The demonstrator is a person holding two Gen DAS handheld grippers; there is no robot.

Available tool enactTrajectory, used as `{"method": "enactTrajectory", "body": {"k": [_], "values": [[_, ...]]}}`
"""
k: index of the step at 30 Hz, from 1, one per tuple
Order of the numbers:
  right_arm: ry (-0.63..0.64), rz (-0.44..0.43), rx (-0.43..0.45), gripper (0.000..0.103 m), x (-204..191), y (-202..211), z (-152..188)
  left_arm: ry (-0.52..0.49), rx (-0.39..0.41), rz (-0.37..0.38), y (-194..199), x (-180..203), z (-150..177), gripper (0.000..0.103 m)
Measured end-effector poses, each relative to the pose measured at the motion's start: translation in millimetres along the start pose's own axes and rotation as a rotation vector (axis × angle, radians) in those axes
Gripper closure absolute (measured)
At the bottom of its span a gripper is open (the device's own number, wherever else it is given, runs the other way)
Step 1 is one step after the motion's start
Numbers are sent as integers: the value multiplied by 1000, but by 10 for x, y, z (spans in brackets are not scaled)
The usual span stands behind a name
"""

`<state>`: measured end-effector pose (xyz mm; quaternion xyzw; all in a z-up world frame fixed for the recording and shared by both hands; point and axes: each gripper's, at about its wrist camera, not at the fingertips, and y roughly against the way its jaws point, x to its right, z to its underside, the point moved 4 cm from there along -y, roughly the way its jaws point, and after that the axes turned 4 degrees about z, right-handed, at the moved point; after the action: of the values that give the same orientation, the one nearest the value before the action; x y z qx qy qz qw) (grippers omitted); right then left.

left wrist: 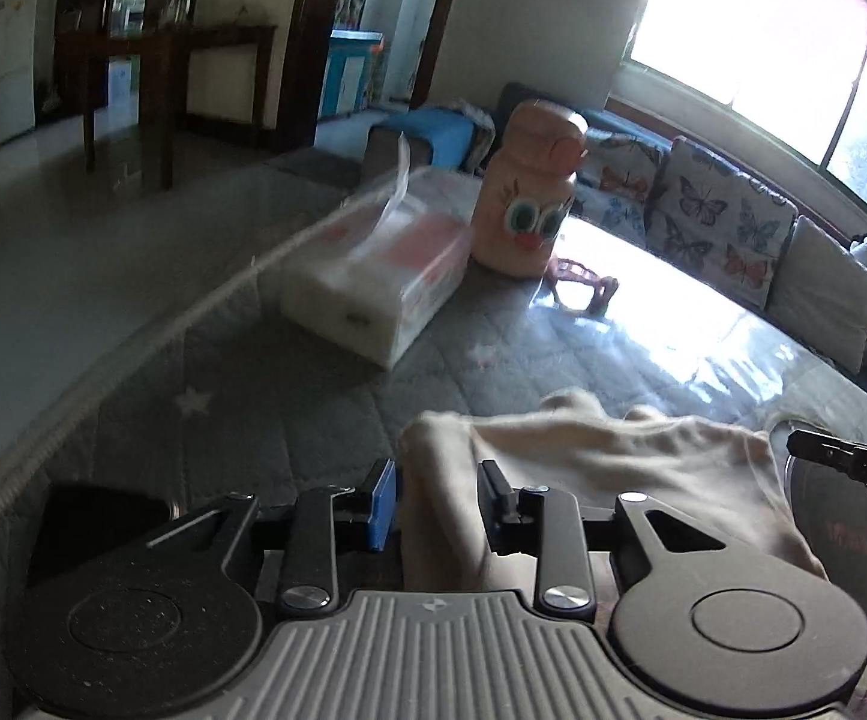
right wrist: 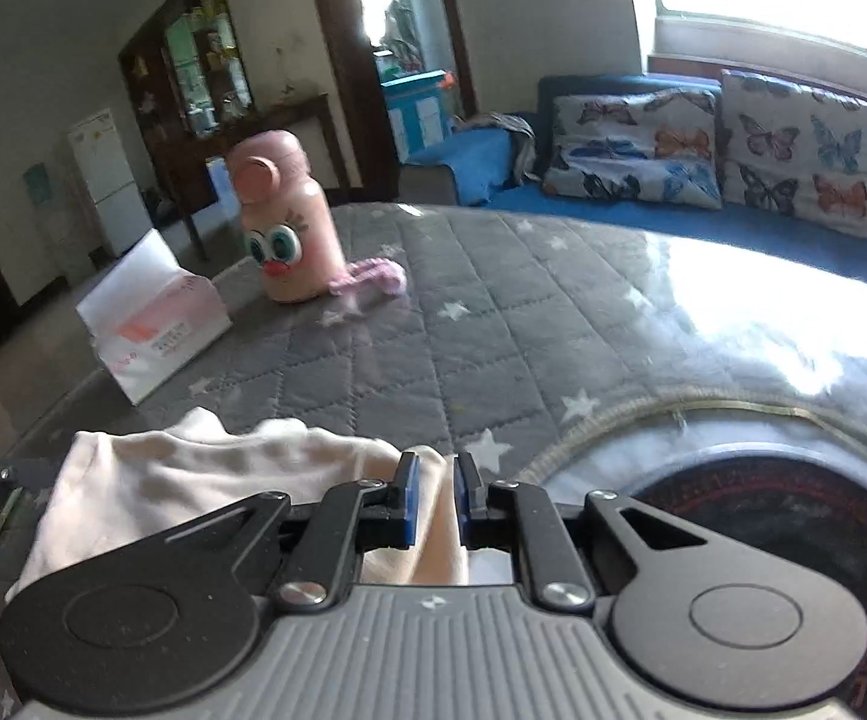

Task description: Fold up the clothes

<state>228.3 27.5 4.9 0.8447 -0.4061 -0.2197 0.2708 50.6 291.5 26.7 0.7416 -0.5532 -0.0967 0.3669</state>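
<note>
The cream garment (left wrist: 601, 468) lies bunched at the near edge of the tabletop (left wrist: 289, 420), which is covered by a grey quilted cloth with white stars under a clear sheet. The left claw (left wrist: 436, 501) has a fold of the garment's left end between its fingers, but a gap shows beside the fabric, so whether the fingers actually press on it cannot be told. The right claw (right wrist: 436, 501) is closed on the garment's (right wrist: 205, 480) right end, its blue pads (right wrist: 410, 498) pinching a narrow ridge of cloth that hangs down between them. The garment stretches loosely between the two claws, wrinkled and partly lifted off the tabletop.

Toward the far left corner of the tabletop stands a pink bottle (right wrist: 289, 222) with cartoon eyes and a red mouth, upright. Just beside it on the left lies a white and pink tissue pack (right wrist: 151, 324), with a tissue sticking up from the top. A pink strap (right wrist: 373, 279) lies against the bottle's base on its right. A dark round cooktop (right wrist: 781, 516) is set into the near right part of the tabletop. Beyond the far edge, a blue sofa (right wrist: 643, 216) carries butterfly-print cushions (right wrist: 793, 144).
</note>
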Motion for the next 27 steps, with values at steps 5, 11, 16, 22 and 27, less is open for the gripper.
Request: {"method": "enactTrajectory", "body": {"k": [5, 11, 16, 22, 27], "values": [[50, -63, -3, 91, -214, -56, -61, -52, -11, 93, -126, 329, -50, 73], [105, -103, -50, 90, -422, -320, -37, -100, -52, 158, -458, 659, -64, 76], [114, -112, -65, 87, -447, -440, -13, -104, -82, 181, -715, 763, -70, 76], [140, -96, -66, 85, -467, -545, -4, -99, -85, 149, -854, 767, -58, 76], [188, -115, -59, 84, -525, -401, -6, -102, -72, 160, -786, 769, -57, 76]]}}
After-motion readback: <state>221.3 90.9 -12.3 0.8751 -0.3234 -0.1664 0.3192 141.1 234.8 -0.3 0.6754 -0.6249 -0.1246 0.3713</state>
